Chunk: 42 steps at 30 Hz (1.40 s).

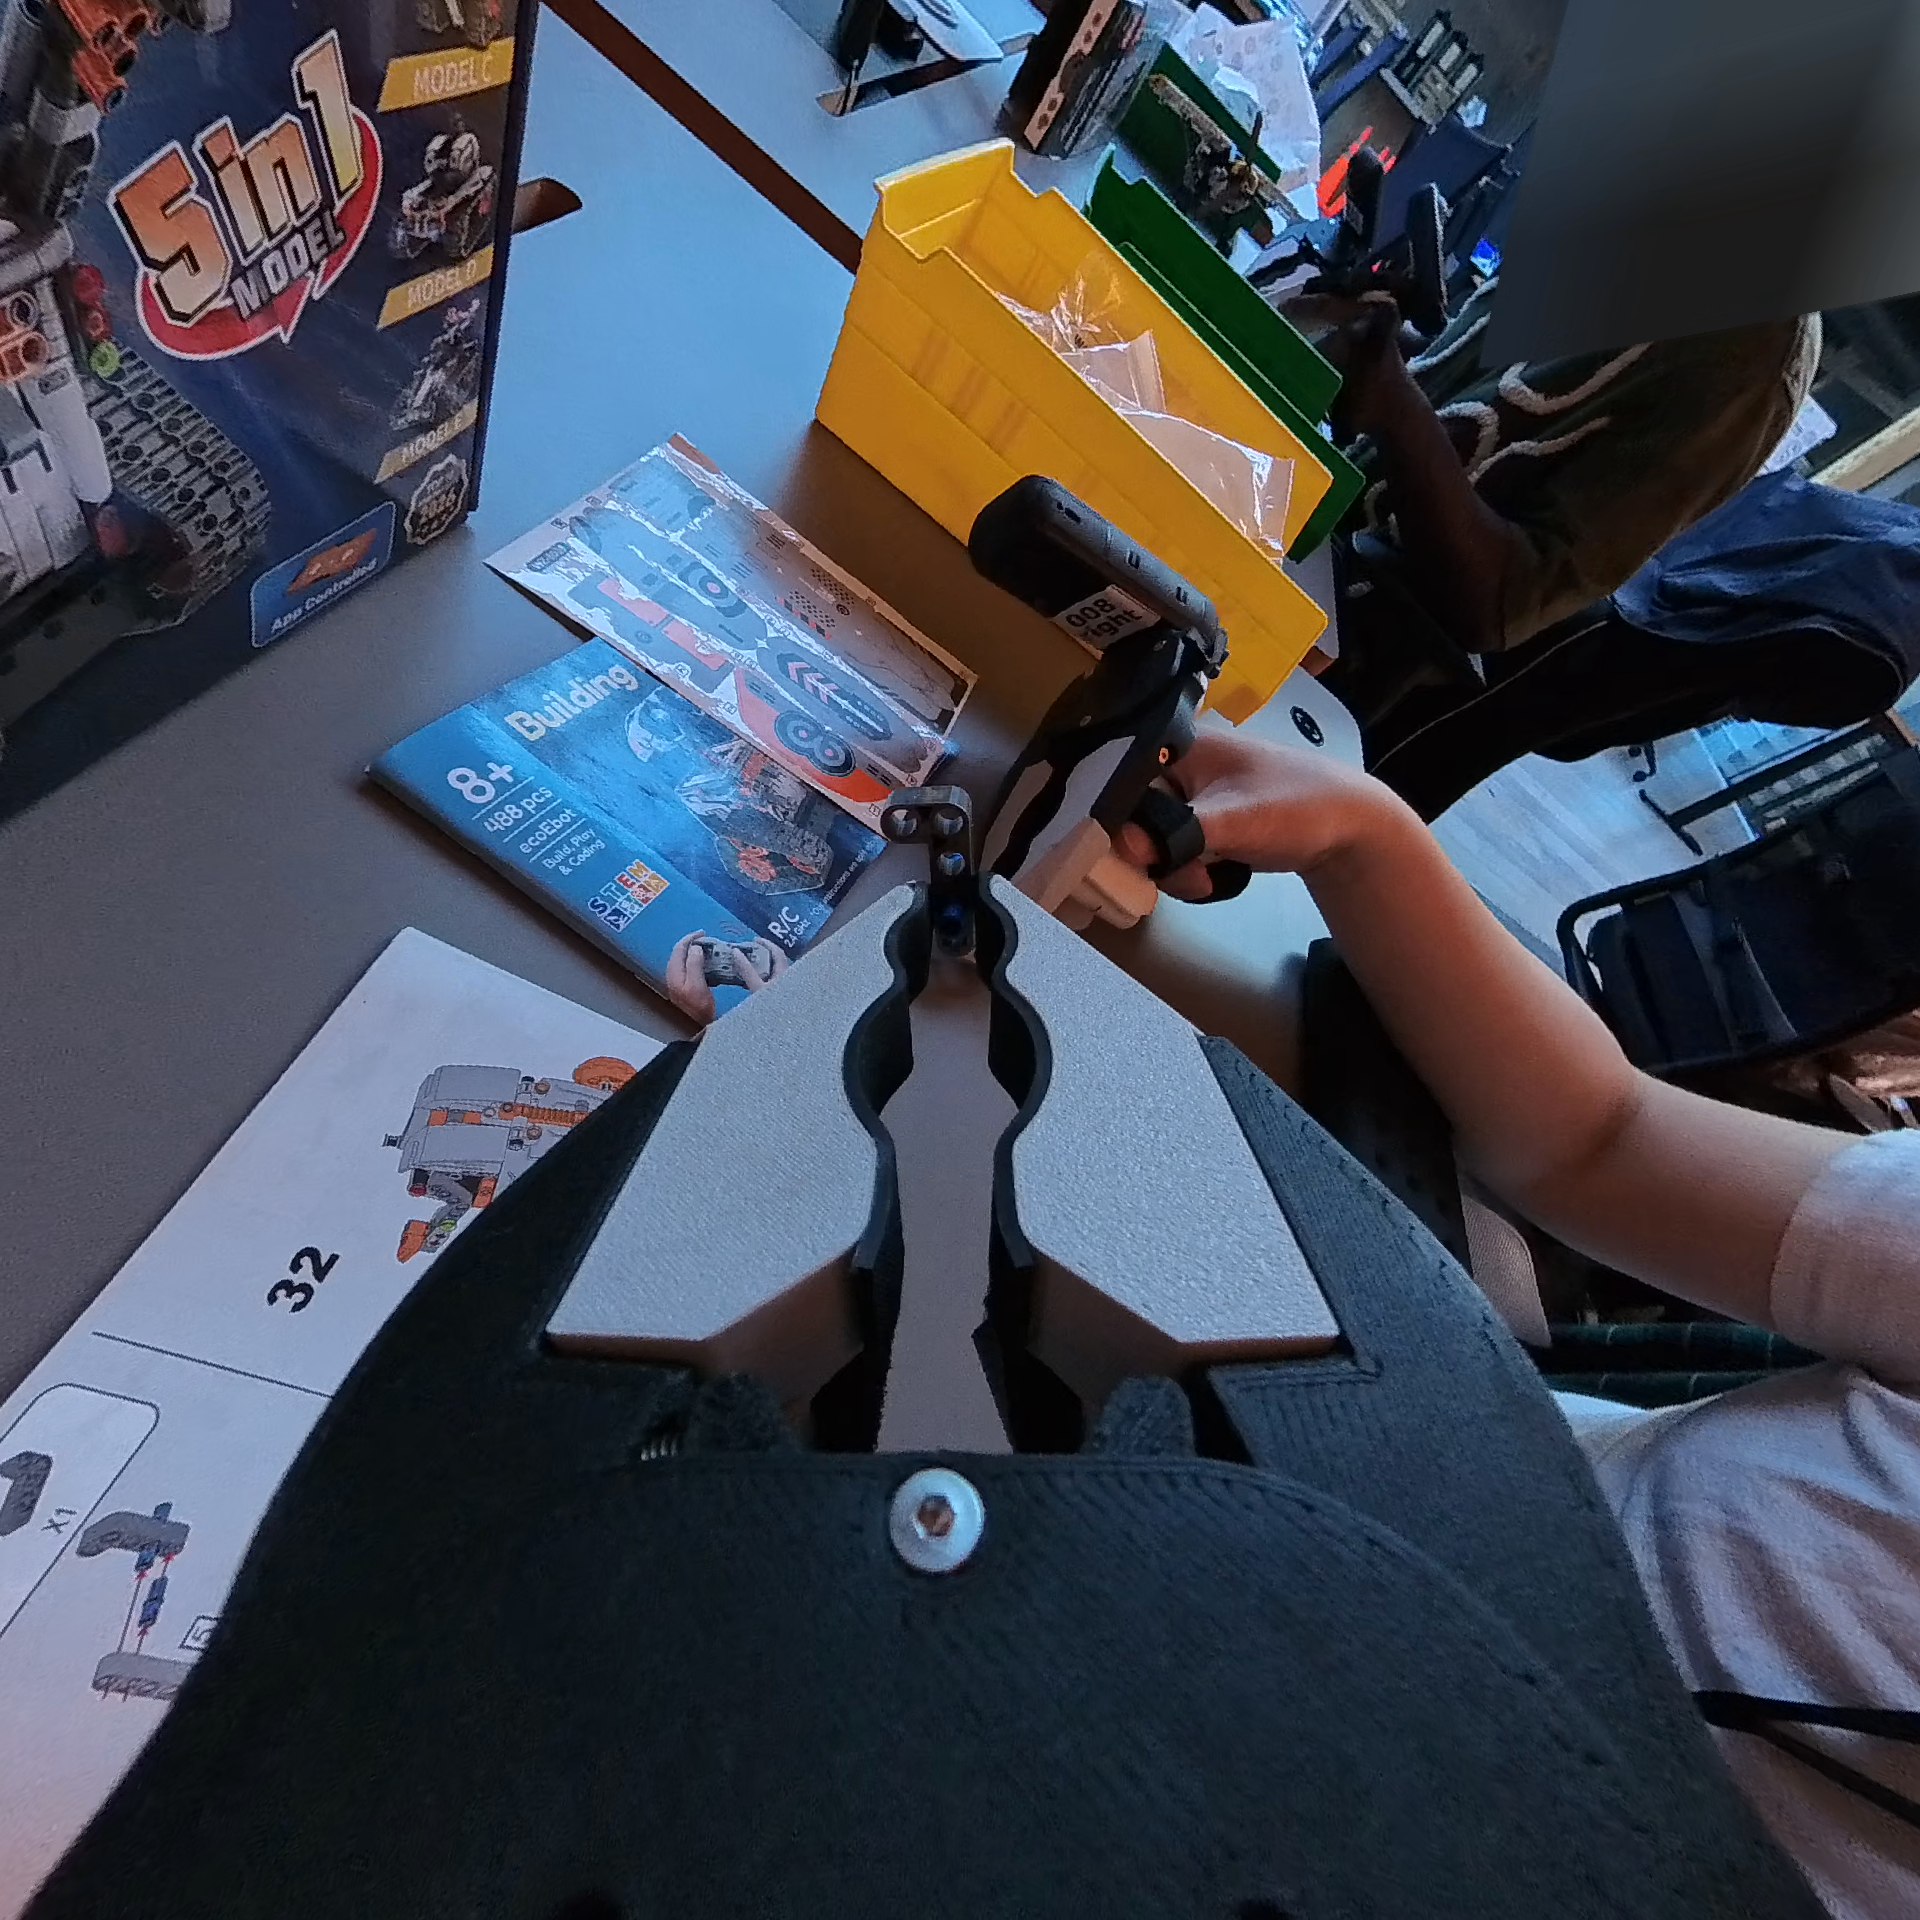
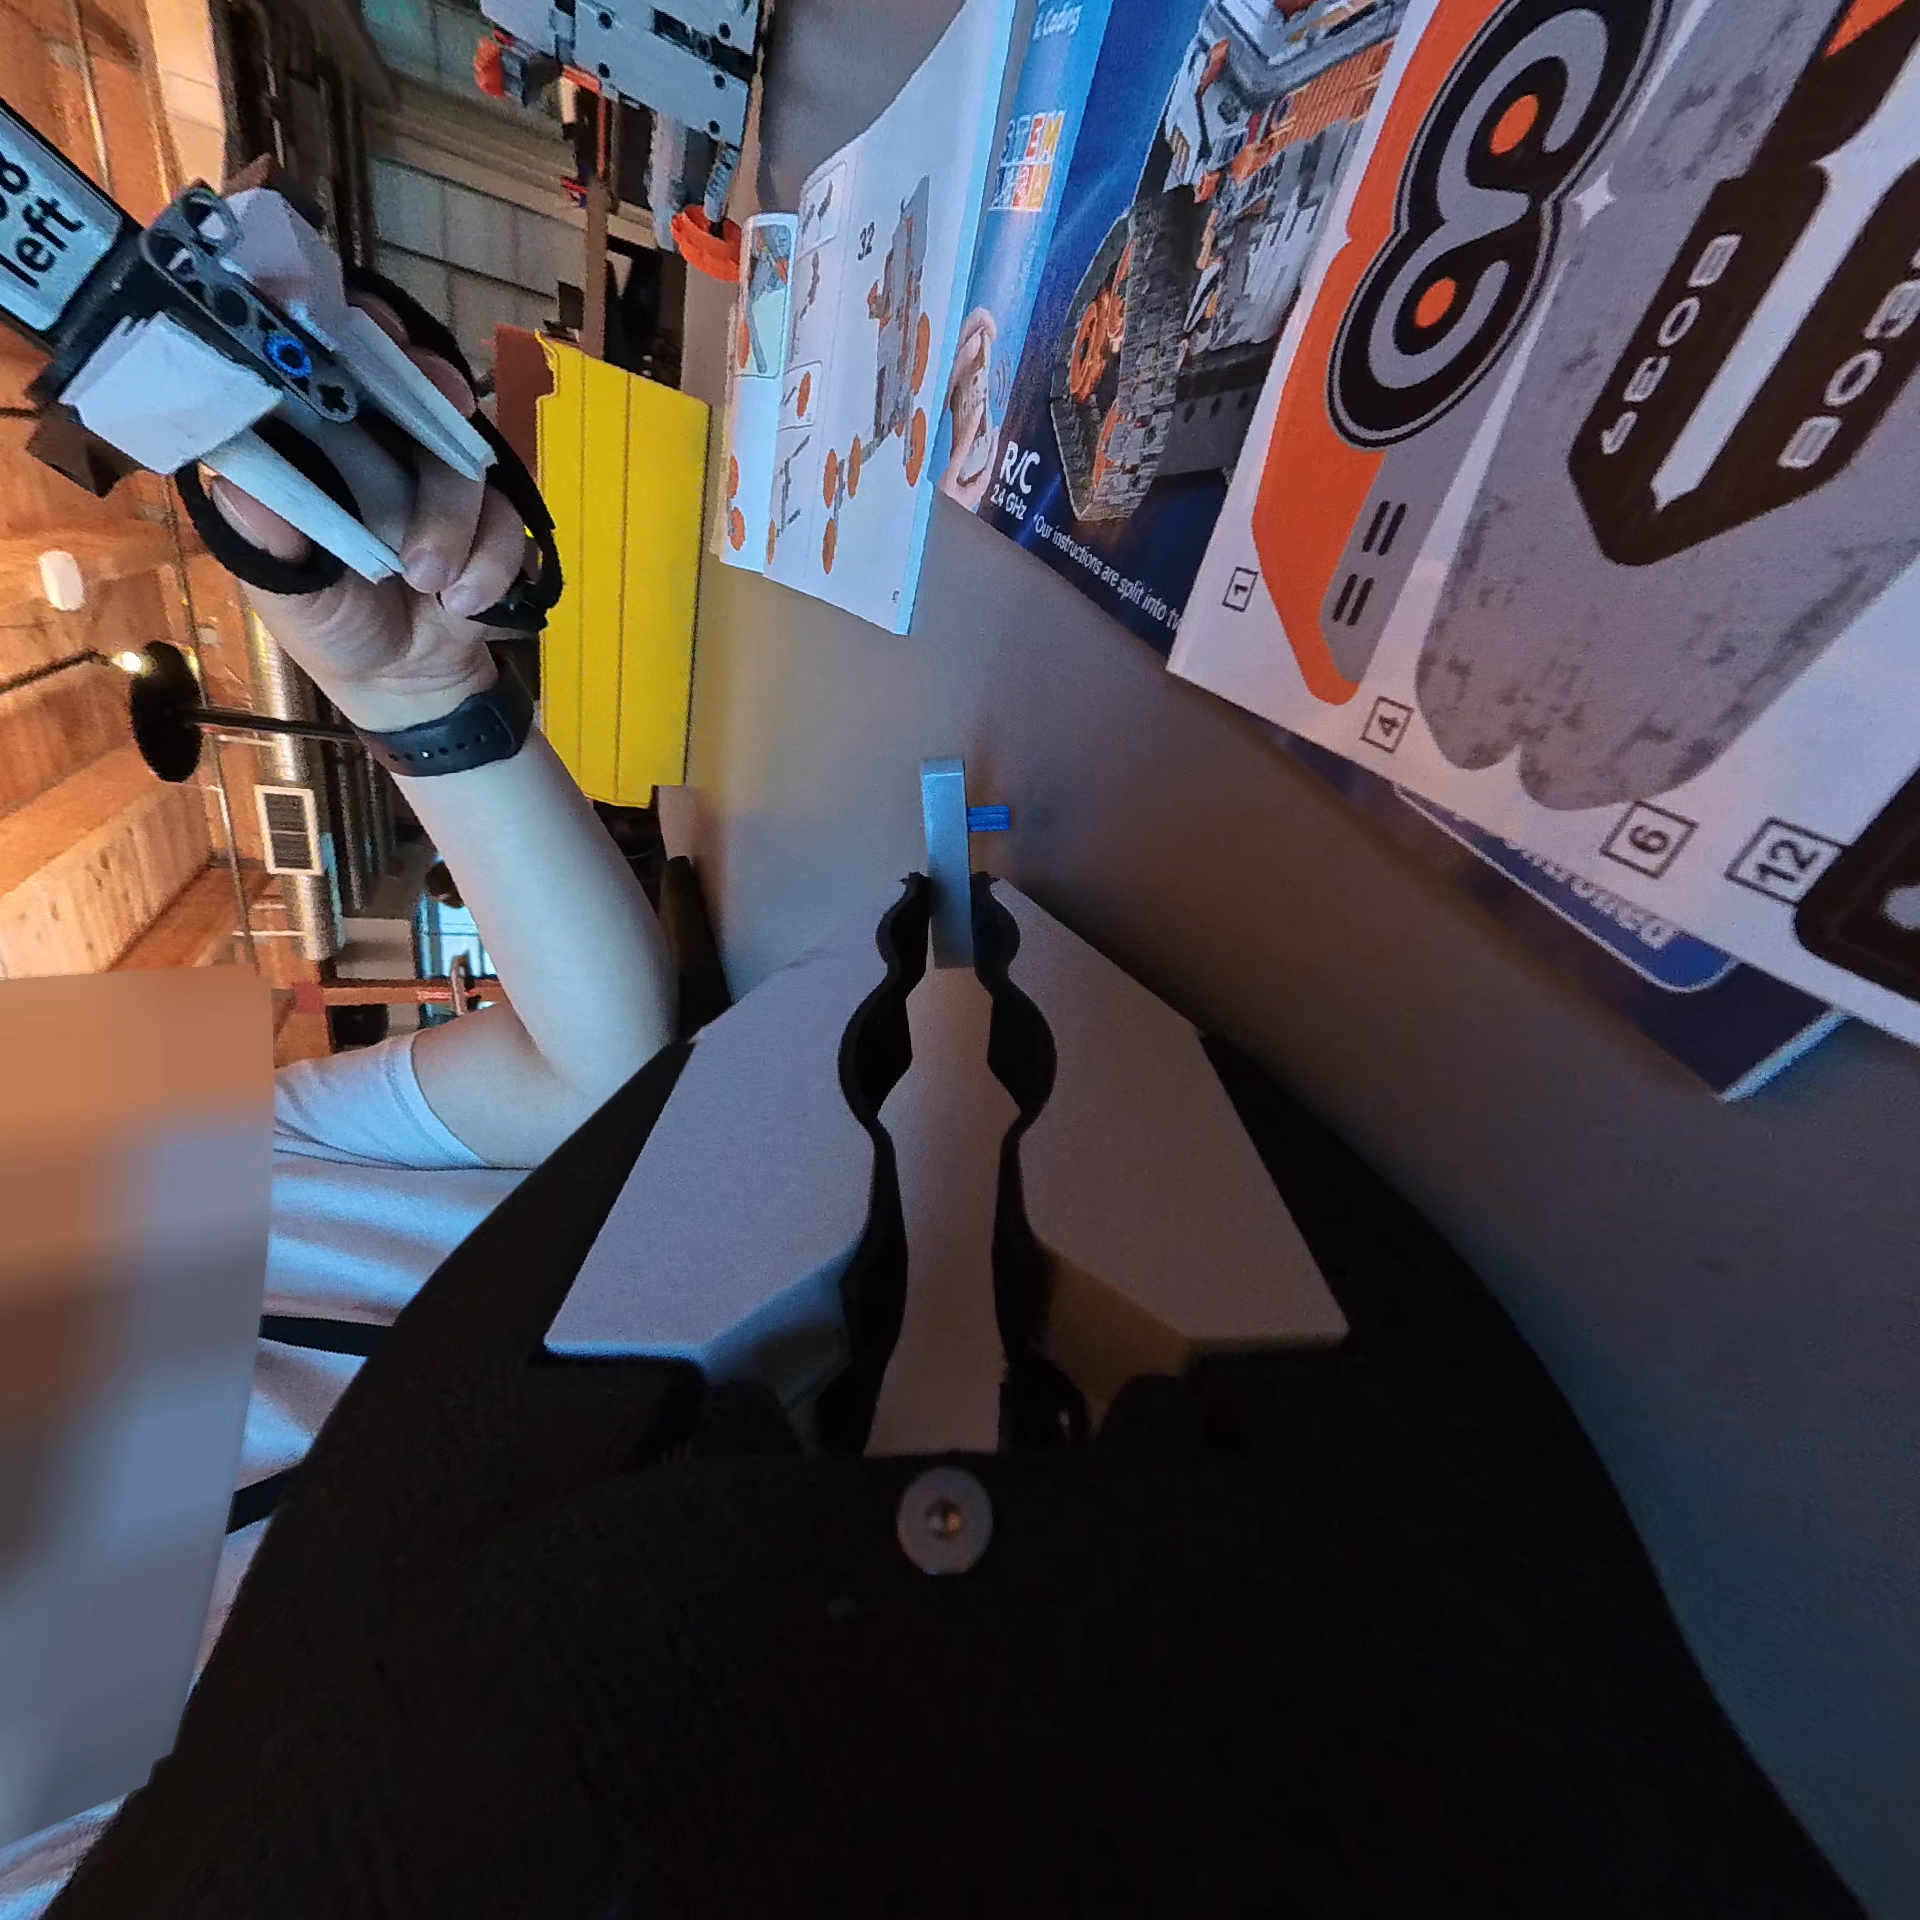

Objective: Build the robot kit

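Your left gripper (image 1: 951, 914): fingers closed to a narrow gap, clamped on a dark grey L-shaped holed beam (image 1: 940, 847) with a blue pin (image 1: 951, 920) in a hole near the fingertips. The beam stands up out of the tips, above the table (image 1: 675, 312).

Your right gripper (image 2: 948, 894): fingers nearly closed, pinching a light grey flat piece (image 2: 945, 852) held edge-on; a small blue peg (image 2: 987, 819) sticks out from its side. The piece is held just off the table, near the sticker sheet.

Items about the grippers:
- Blue building booklet (image 1: 623, 821), flat on the table, just beyond your left fingertips.
- Sticker sheet (image 1: 727, 613) in clear wrap, overlapping the booklet's far edge.
- Open instruction manual (image 1: 260, 1299), lower left, partly under your left gripper.
- Toy kit box (image 1: 239, 312), standing upright at the far left.
- Yellow bin (image 1: 1039, 416) holding clear plastic bags (image 1: 1164, 395), far right; a green bin (image 1: 1226, 301) just behind it.
- Your right hand (image 1: 1247, 810) grips the other gripper beside the yellow bin.
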{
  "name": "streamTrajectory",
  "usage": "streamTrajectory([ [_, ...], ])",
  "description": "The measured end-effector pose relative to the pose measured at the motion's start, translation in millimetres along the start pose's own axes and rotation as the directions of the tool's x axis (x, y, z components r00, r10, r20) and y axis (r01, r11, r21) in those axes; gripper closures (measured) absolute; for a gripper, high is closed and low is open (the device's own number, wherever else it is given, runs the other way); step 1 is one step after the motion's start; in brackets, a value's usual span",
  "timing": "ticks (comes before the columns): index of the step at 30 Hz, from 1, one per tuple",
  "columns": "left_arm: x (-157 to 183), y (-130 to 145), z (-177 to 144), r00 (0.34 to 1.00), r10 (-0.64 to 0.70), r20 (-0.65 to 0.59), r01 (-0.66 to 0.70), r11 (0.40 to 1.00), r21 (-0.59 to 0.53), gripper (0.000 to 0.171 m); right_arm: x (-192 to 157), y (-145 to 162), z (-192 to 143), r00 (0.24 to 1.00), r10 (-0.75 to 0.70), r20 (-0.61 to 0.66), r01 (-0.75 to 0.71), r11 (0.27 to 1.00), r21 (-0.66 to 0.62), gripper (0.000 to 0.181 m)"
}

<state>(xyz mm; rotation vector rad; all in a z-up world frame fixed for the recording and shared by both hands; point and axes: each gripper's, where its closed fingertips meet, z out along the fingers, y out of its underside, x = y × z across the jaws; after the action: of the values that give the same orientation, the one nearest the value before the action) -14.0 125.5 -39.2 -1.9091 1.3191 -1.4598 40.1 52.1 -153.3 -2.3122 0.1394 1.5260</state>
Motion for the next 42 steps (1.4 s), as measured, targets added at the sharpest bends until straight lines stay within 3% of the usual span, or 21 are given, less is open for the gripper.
streamTrajectory([
  [34,1,-6,-7,1.000,0.008,0.004,-0.009,0.999,0.033,0.167,-3,-2,-1,0.999,-0.019,0.037,0.018,1.000,0.016,0.174],
  [42,5,-11,-9,0.999,0.034,0.016,-0.034,0.998,0.050,0.167,-4,1,0,0.997,-0.080,0.025,0.080,0.997,-0.011,0.174],
])
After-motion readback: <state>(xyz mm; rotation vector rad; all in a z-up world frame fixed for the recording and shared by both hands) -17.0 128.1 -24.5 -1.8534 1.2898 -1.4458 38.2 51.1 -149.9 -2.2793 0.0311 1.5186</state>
